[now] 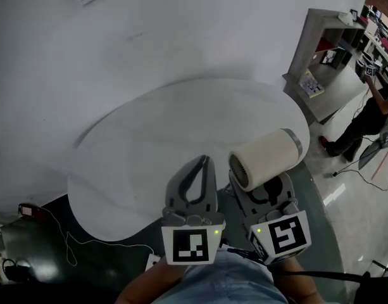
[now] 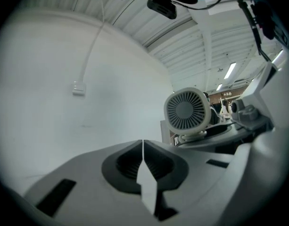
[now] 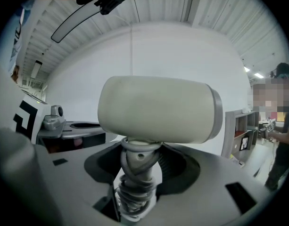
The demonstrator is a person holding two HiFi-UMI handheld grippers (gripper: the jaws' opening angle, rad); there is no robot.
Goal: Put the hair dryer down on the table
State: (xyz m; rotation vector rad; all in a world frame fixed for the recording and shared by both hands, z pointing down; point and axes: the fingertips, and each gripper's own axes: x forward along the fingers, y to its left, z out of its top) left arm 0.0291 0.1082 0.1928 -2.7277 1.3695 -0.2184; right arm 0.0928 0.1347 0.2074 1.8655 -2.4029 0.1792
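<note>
A cream hair dryer [image 1: 266, 158] with its grey cord wound round the handle stands upright in my right gripper [image 1: 269, 187], which is shut on that handle. It hangs over the near right edge of the round white table [image 1: 149, 144]. In the right gripper view the barrel [image 3: 158, 109] lies crosswise above the jaws and the wrapped handle [image 3: 136, 173] sits between them. My left gripper [image 1: 205, 163] is beside it on the left, shut, with nothing in it; its jaws meet [image 2: 143, 147]. The left gripper view shows the dryer's rear grille [image 2: 185, 109].
A grey shelf unit [image 1: 326, 62] stands at the back right, with a person [image 1: 364, 116] beside it. Cables [image 1: 54, 233] lie on the dark floor at the left of the table. A white wall [image 1: 181, 24] rises behind the table.
</note>
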